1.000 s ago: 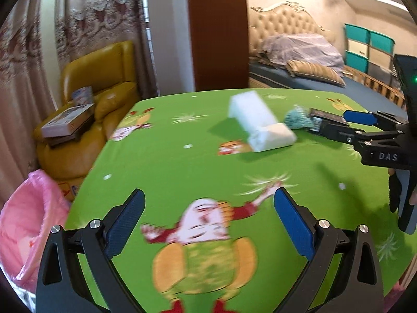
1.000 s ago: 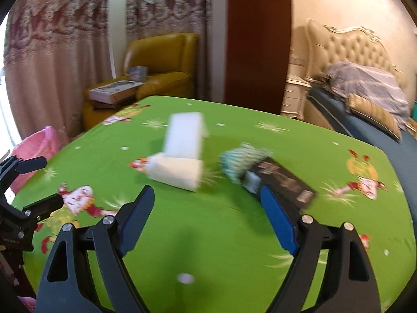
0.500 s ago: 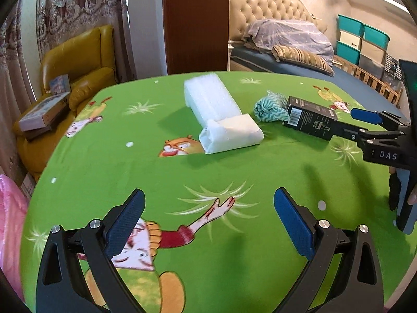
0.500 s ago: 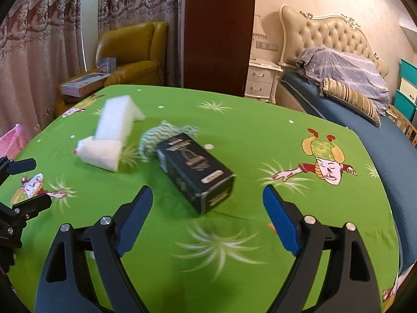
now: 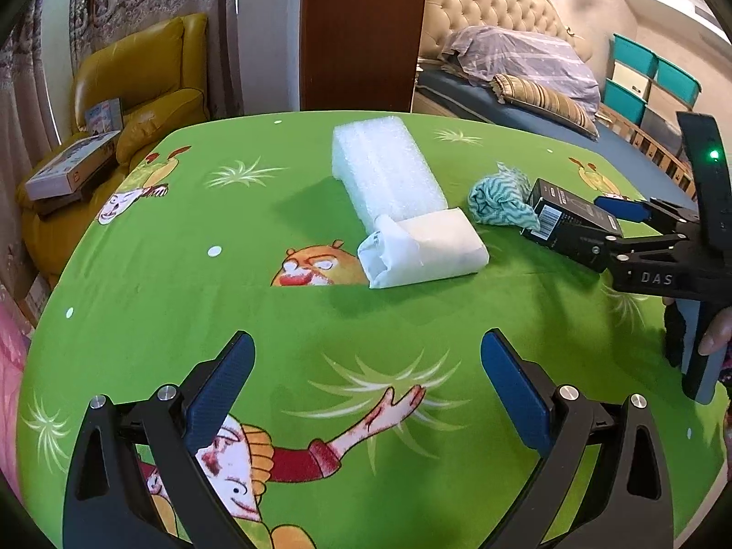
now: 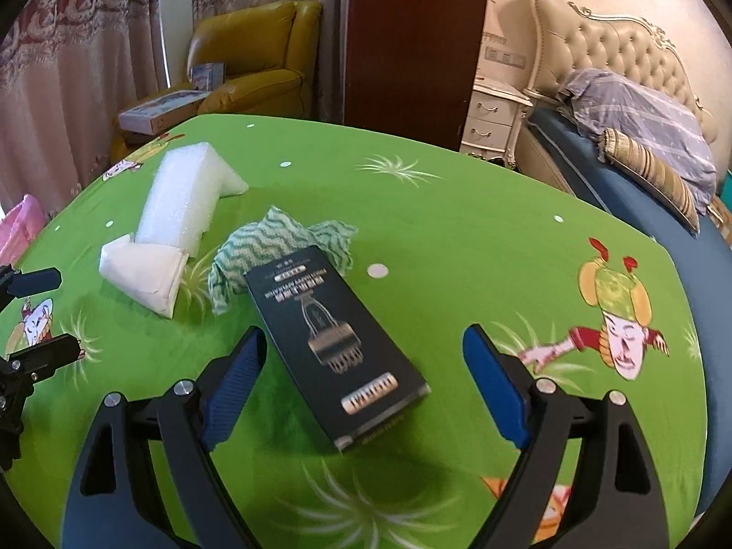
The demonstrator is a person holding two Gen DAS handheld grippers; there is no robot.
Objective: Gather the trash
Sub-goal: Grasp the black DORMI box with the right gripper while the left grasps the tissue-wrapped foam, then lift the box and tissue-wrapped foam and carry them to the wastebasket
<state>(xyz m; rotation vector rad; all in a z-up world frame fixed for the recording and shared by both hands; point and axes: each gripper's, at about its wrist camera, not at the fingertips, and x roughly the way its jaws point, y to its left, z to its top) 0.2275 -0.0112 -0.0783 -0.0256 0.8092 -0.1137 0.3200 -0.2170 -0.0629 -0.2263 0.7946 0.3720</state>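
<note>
On the green cartoon tablecloth (image 5: 174, 283) lie a white foam block (image 5: 386, 169), a white paper-wrapped packet (image 5: 425, 247), a crumpled teal striped cloth (image 5: 498, 201) and a black product box (image 5: 567, 219). My right gripper (image 6: 365, 334) is open, and the black box (image 6: 329, 343) lies between its fingers without touching the pads. The teal cloth (image 6: 283, 242) sits just beyond the box. My left gripper (image 5: 366, 343) is open and empty, short of the packet. The right gripper (image 5: 608, 228) also shows at the box in the left wrist view.
A pink bag (image 6: 18, 224) hangs off the table's left side. A yellow armchair (image 5: 137, 78) with flat boxes stands behind the table, and a bed (image 6: 640, 160) is at the right. The tablecloth's far edge curves close behind the foam block (image 6: 183, 201).
Both grippers moved forward over the table. The right one came over the black box, which now lies between its fingers. The left one swung away from the pink bag toward the packet.
</note>
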